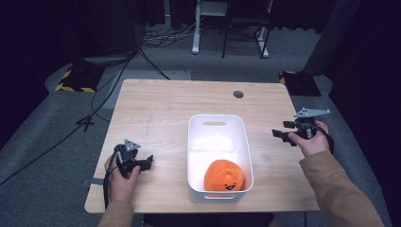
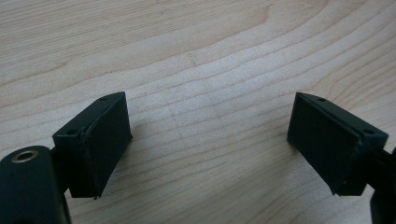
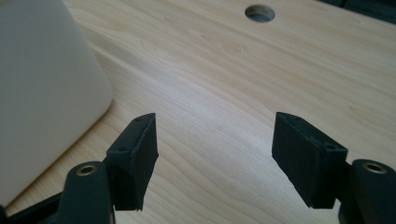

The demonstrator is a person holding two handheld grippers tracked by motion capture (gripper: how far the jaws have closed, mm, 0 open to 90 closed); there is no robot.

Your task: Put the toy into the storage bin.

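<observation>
Two hand-held grippers wait over a pale wood table either side of a white bin.

No writing is readable. The white plastic bin [image 1: 219,142], rounded with slot handles, sits mid-table and holds a soft orange plush [image 1: 224,176] with a stitched face at its near end. The left gripper [image 2: 208,140] and right gripper [image 3: 215,156] both have jaws spread wide over bare grained wood. A round cable hole [image 3: 259,13] pierces the table [image 1: 156,109]; grey carpet, cables and dark curtains surround it.

A light wooden table [image 1: 161,109] carries a white bin [image 1: 198,156] near its middle, toward the near edge; a round hole [image 1: 239,94] sits far right.
</observation>
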